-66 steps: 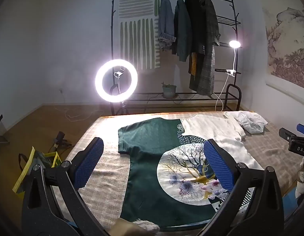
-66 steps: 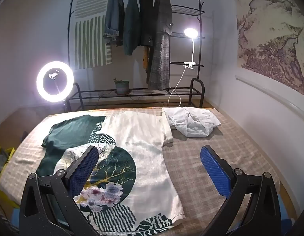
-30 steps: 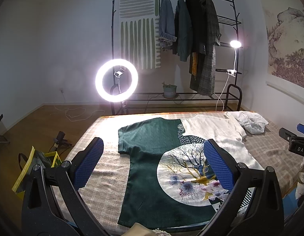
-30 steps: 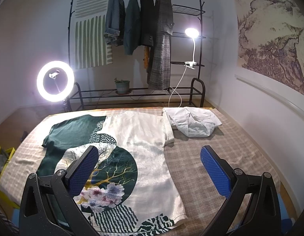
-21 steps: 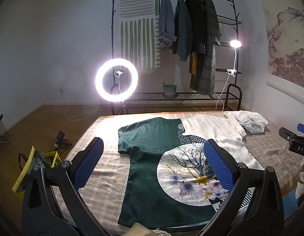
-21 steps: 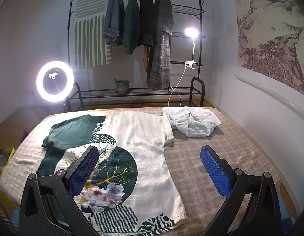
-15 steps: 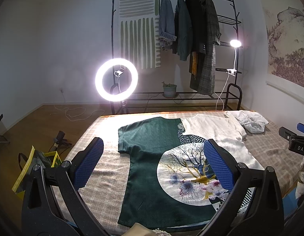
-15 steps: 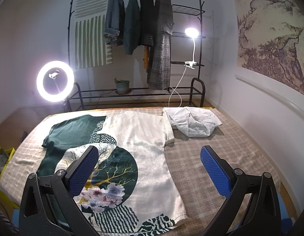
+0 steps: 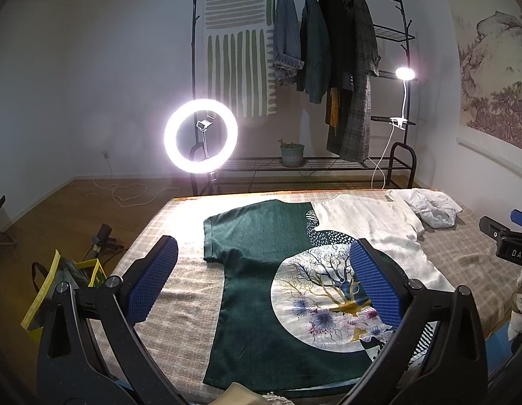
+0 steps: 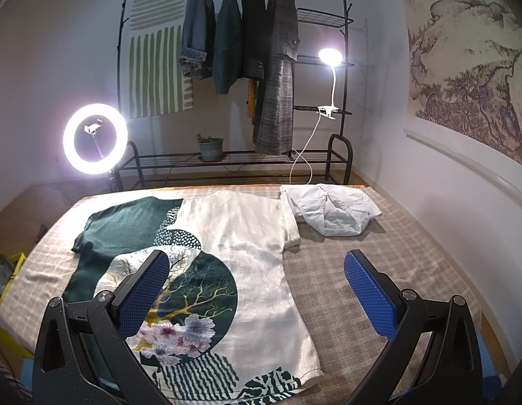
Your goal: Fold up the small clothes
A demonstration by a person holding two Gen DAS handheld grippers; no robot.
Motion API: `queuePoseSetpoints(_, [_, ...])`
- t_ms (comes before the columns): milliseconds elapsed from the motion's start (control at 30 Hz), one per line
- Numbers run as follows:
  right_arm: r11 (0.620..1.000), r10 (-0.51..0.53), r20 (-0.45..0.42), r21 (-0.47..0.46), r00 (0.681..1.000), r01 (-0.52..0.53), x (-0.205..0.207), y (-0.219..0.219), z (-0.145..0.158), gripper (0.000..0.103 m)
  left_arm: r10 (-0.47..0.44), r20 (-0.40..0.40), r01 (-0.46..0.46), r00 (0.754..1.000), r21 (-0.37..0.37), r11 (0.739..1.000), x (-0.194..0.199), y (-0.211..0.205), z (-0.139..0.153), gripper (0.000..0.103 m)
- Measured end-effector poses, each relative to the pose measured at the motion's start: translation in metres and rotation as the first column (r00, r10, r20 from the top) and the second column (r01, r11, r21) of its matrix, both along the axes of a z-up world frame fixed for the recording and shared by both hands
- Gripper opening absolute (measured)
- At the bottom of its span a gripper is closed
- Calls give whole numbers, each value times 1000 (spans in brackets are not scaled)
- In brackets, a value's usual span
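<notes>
A green and white T-shirt [image 9: 261, 290] with a tree and flower print lies flat on the checked bed cover [image 9: 180, 307]; it also shows in the right wrist view [image 10: 247, 253]. My left gripper [image 9: 261, 276] is open and empty, held above the shirt's near hem. My right gripper [image 10: 257, 290] is open and empty, above the shirt's white right side. A crumpled white garment [image 10: 332, 209] lies at the far right of the bed; it shows in the left wrist view too [image 9: 429, 206].
A lit ring light [image 9: 201, 135] stands beyond the bed's far edge. A clothes rack [image 10: 240, 67] with hanging jackets and a clip lamp [image 10: 330, 57] lines the back wall. A yellow bag [image 9: 58, 283] sits on the floor at the left.
Both grippers stay open and almost still. The views have shifted very slightly; the shirt and the white garment have not moved.
</notes>
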State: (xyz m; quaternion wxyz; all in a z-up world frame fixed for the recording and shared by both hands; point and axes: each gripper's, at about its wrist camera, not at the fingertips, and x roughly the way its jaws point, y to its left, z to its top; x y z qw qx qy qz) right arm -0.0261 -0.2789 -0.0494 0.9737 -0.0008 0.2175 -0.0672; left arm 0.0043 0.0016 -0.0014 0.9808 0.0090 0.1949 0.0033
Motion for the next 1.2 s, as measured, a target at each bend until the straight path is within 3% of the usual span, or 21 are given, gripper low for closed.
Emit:
queuePoseSetpoints(967, [1000,19,7,0,1000,-19,4,16,6,103,9,-6,-9,1000,2,1000,0,3,-2,103])
queuePoseSetpoints(1200, [996,81,-7,31,997,-81,14,36,10,103,46,-47,-47,998,-21,999,5,28,-22,103])
